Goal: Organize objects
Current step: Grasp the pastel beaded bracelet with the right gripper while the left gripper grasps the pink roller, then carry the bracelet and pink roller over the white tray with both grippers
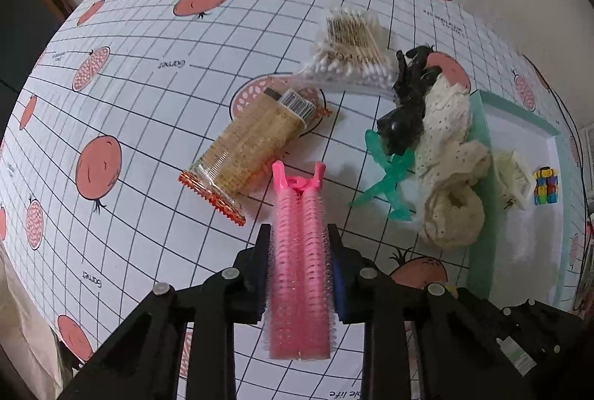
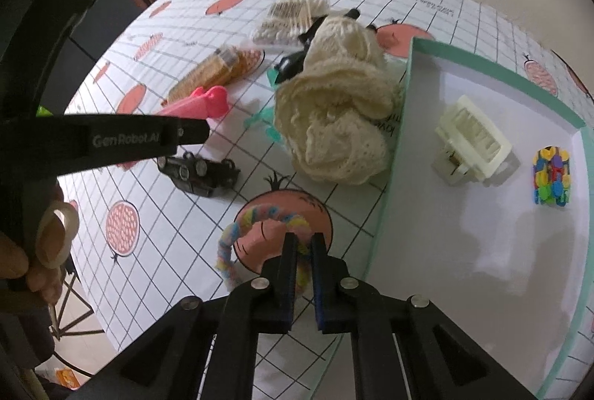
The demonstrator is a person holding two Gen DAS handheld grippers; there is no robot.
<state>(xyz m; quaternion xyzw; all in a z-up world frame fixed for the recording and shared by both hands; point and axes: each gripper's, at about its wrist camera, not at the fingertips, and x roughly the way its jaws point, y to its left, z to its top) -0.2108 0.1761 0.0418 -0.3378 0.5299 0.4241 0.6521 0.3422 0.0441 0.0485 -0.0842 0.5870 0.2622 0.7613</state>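
The left gripper [image 1: 299, 233] is clamped on a pink hair roller [image 1: 299, 274], which stands lengthwise between its two fingers above the table. The right gripper [image 2: 301, 244] is nearly closed around a pastel rainbow hair tie [image 2: 237, 233]; one strand of the loop passes between its fingers, and the rest of it lies on the table over a printed red fruit.

The tablecloth [image 1: 148, 103] is white with a black grid and red fruit prints. Past the roller lie a clear packet of golden sticks [image 1: 248, 147] and, farther off, a pack of cotton swabs [image 1: 351, 51]. To the right sit a green clip [image 1: 389, 177], a black clip [image 1: 404, 103] and a cream lace scrunchie [image 1: 449, 170], bunched together against the outer wall of a mint-edged tray [image 2: 408, 84].

Inside the tray are a cream claw clip [image 2: 473, 140] and a small multicoloured item [image 2: 551, 177], slightly apart. A small black toy car [image 2: 200, 173] lies on the cloth near the left gripper's arm.
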